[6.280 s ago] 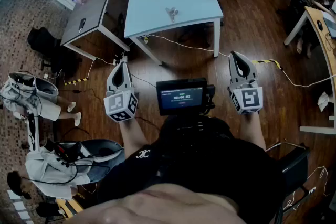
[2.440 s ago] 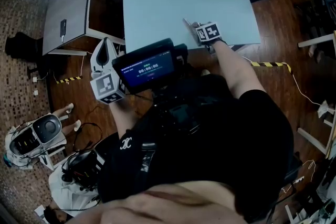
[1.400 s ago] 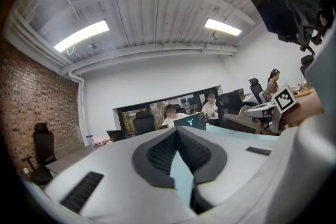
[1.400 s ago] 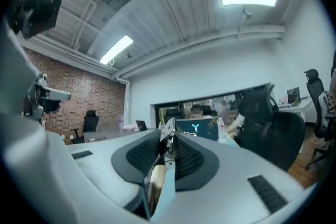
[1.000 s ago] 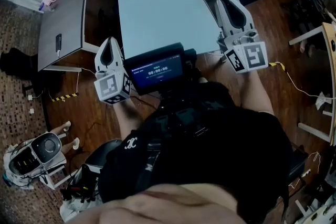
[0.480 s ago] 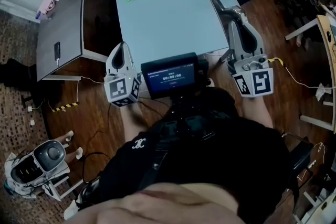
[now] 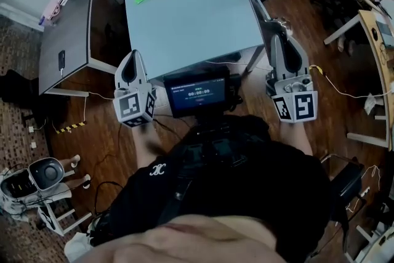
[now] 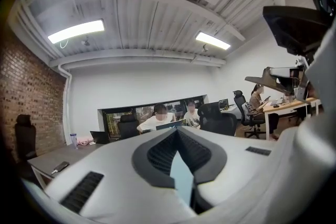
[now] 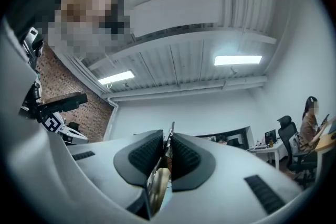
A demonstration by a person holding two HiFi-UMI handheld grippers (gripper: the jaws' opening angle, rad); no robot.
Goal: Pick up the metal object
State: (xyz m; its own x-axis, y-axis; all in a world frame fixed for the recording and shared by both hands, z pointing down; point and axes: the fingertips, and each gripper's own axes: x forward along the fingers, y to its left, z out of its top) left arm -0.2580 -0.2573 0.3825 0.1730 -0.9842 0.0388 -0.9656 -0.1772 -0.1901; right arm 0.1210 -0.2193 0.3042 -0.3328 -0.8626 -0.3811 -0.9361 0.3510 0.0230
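Metal object (image 7: 257,9) is up, clamped tight in the right gripper (image 7: 275,26)!
Left gripper (image 7: 132,57) hangs beside the counter (image 7: 197,15), jaws together, empty.

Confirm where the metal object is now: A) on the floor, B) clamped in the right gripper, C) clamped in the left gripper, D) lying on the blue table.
B: the right gripper's pads press on the metal object, which juts past its tips.

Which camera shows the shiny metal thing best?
The head view: the metal object sticks out long from the right tool. The right gripper view shows only its thin edge, pinched in that tool. The left gripper view doesn't show it clearly.
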